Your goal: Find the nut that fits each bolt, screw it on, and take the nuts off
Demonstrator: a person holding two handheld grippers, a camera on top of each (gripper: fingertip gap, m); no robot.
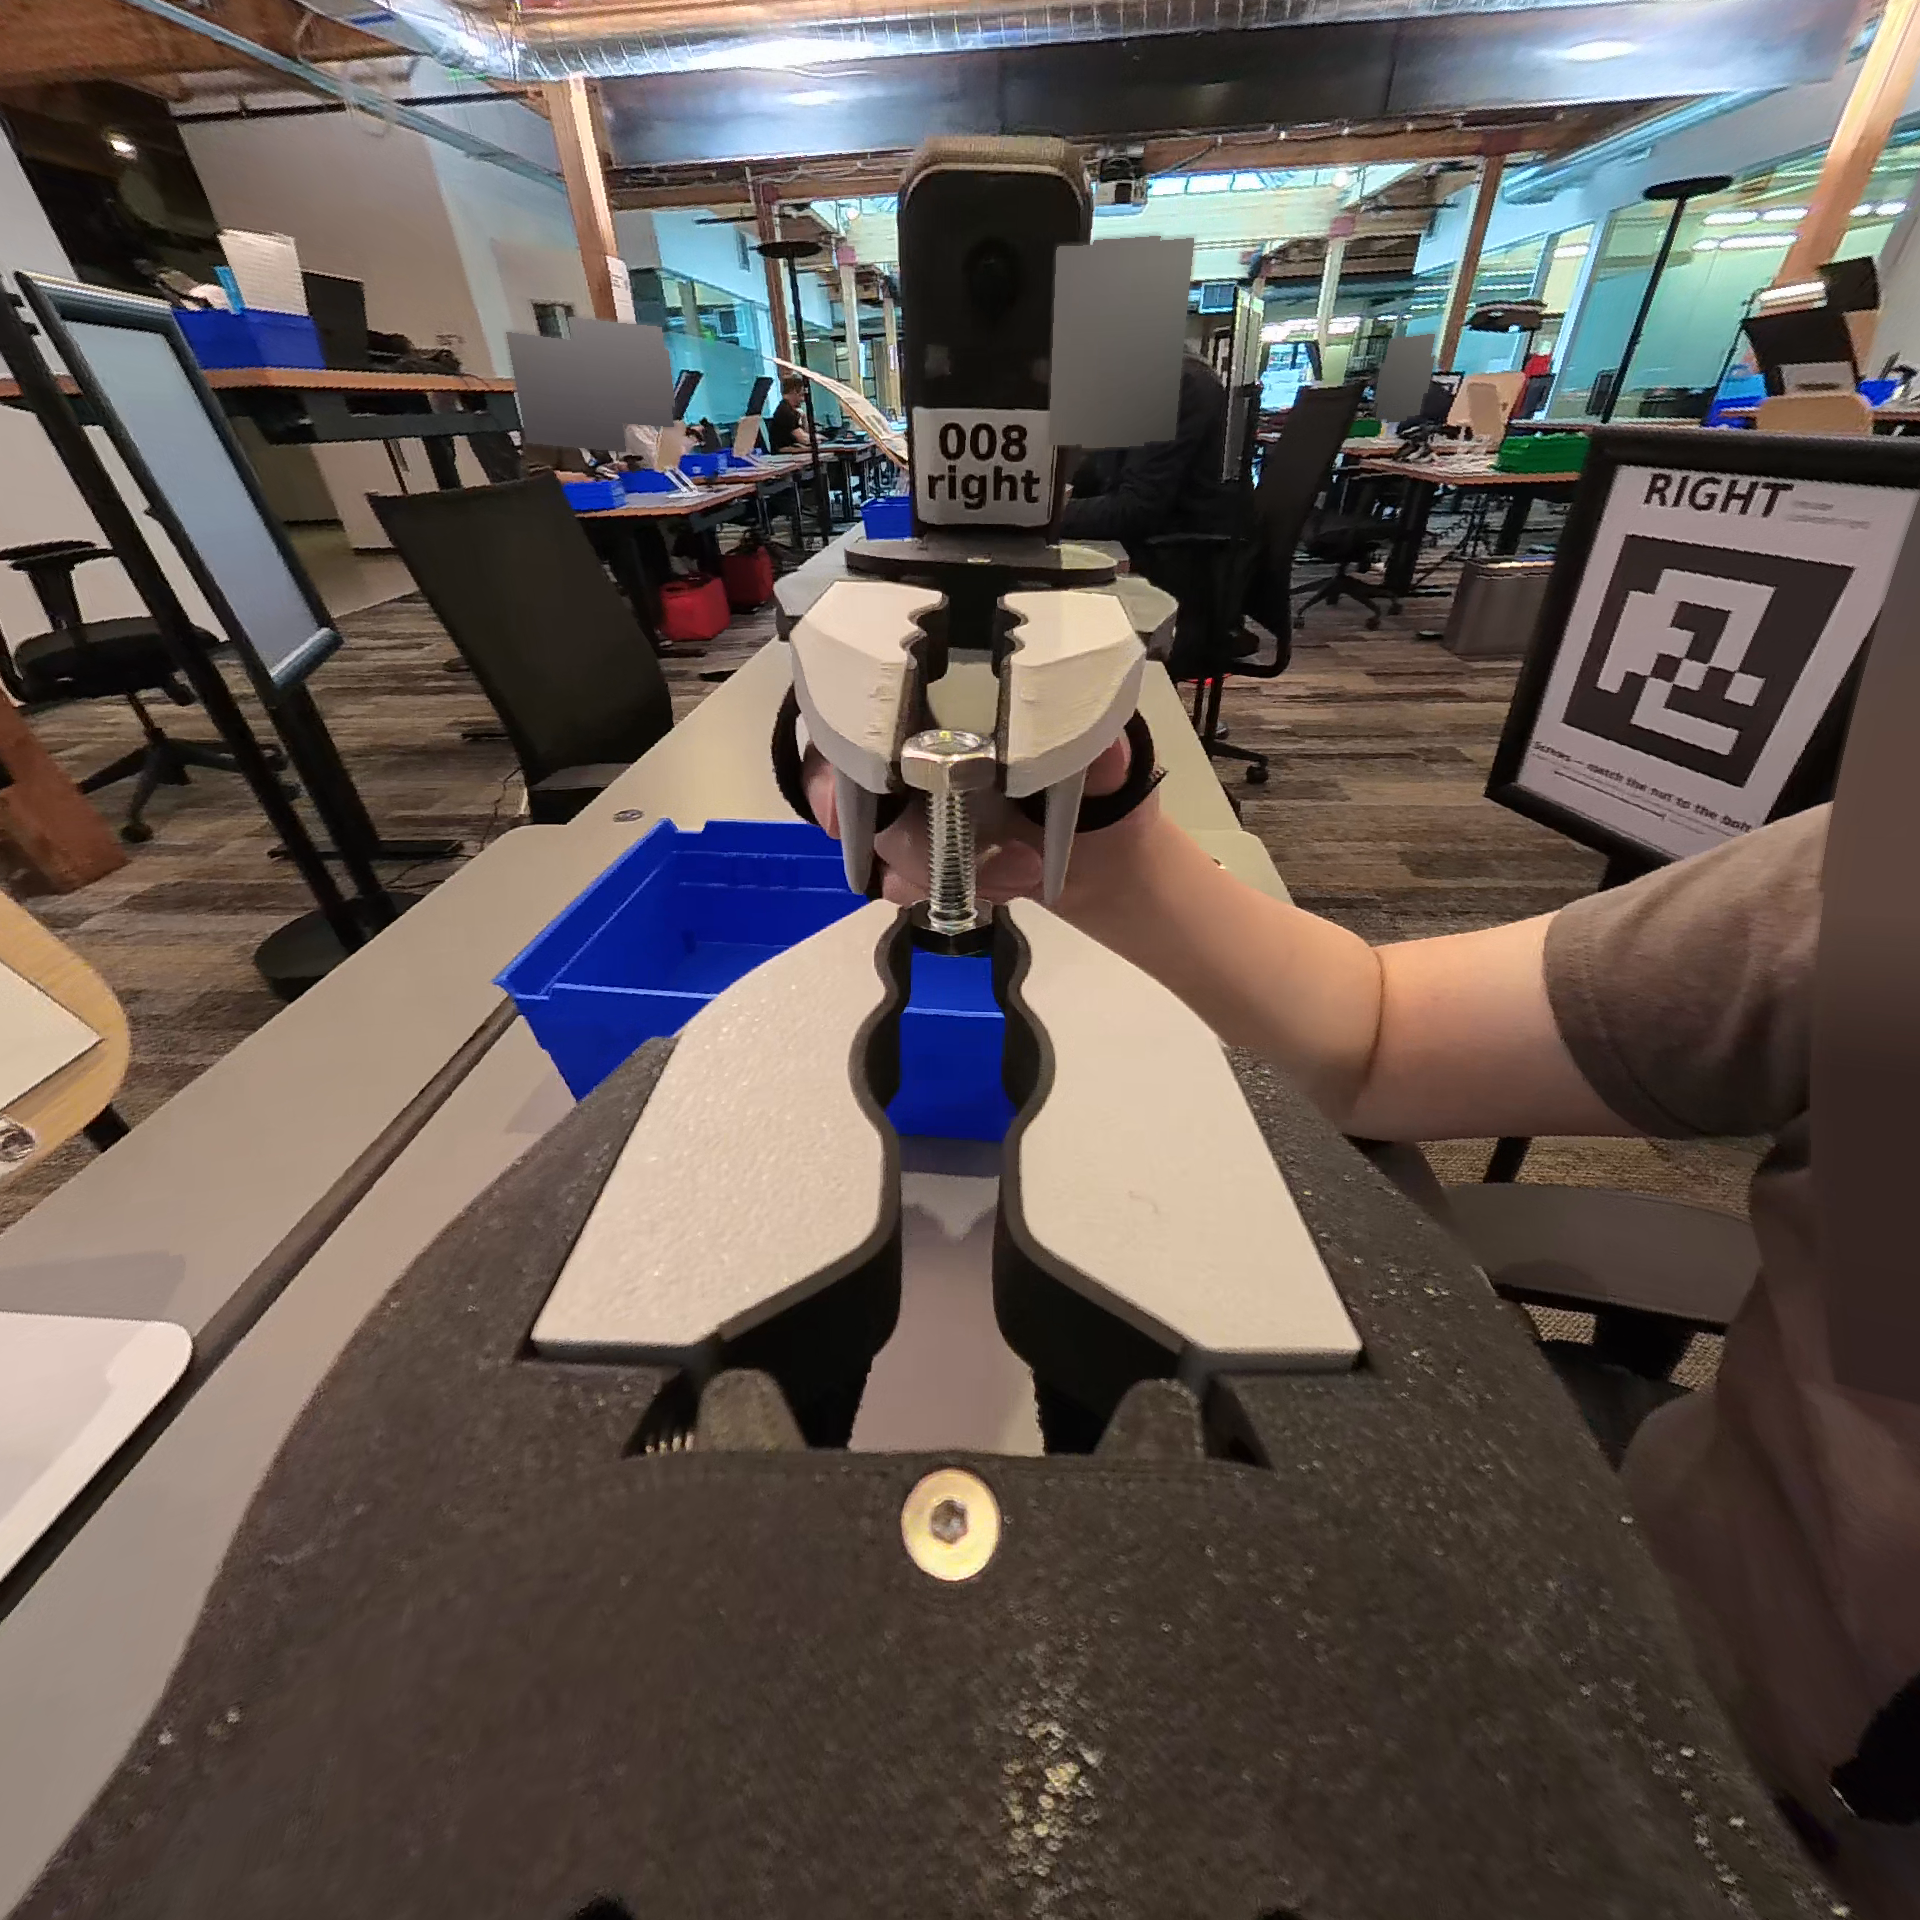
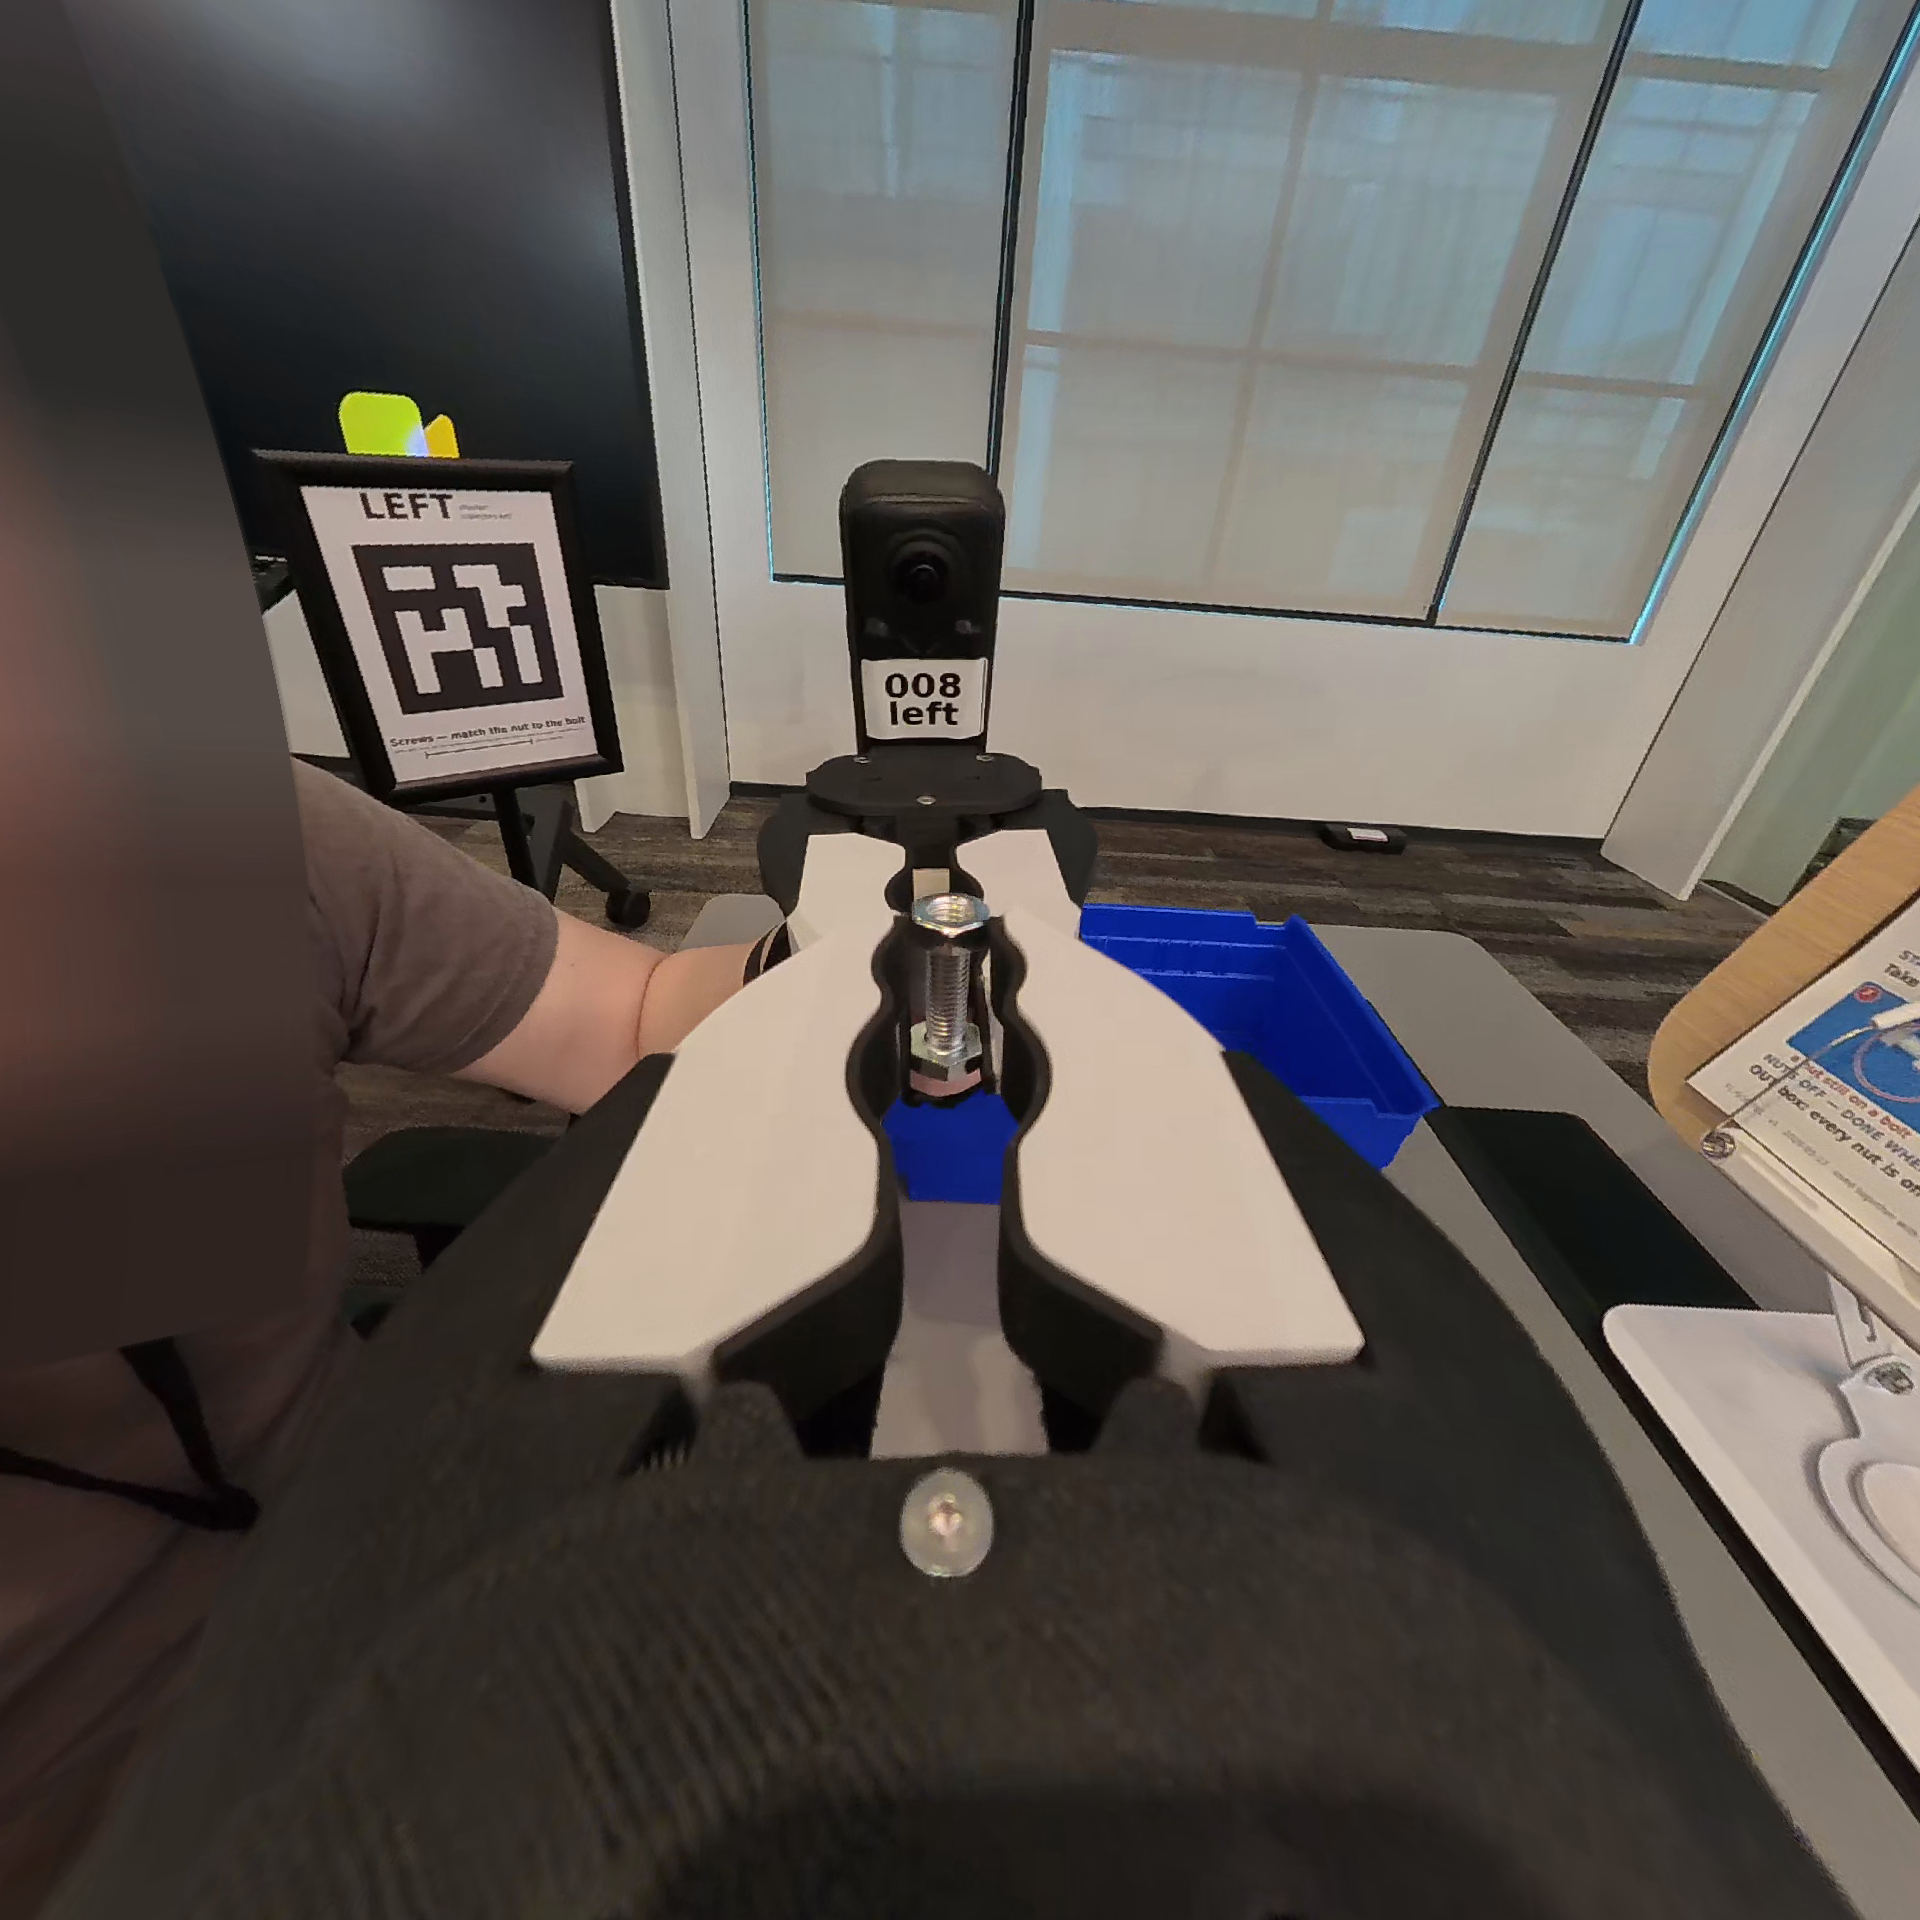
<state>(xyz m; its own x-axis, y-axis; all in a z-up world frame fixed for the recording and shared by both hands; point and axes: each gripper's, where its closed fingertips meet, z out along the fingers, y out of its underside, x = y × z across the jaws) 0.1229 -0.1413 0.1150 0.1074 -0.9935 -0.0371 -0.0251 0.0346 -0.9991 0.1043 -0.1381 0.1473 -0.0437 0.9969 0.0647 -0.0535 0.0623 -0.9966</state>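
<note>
A silver bolt (image 1: 949, 842) stands upright between my two grippers, above a blue bin (image 1: 675, 956). My right gripper (image 1: 948, 774) is shut on the bolt's hex head (image 1: 948, 758). In the right wrist view the head (image 2: 948, 914) sits at the right gripper's (image 2: 948, 925) tips. My left gripper (image 1: 951, 914) is shut on a silver nut (image 1: 951, 920) at the lower end of the thread. In the right wrist view the nut (image 2: 940, 1060) shows through the gap between the right fingers. The left fingers (image 2: 831, 883) pass under them, their tips hidden.
The bin (image 2: 1247, 997) sits on a grey table (image 1: 312, 1091). Framed marker signs on stands are at either side (image 1: 1704, 644) (image 2: 468, 634). An instruction sheet on a wooden stand (image 2: 1818, 1070) and a white tray (image 2: 1766, 1455) lie at the table's right. Office chairs (image 1: 520, 623) and desks are beyond. My left and right fingertips are right by each other.
</note>
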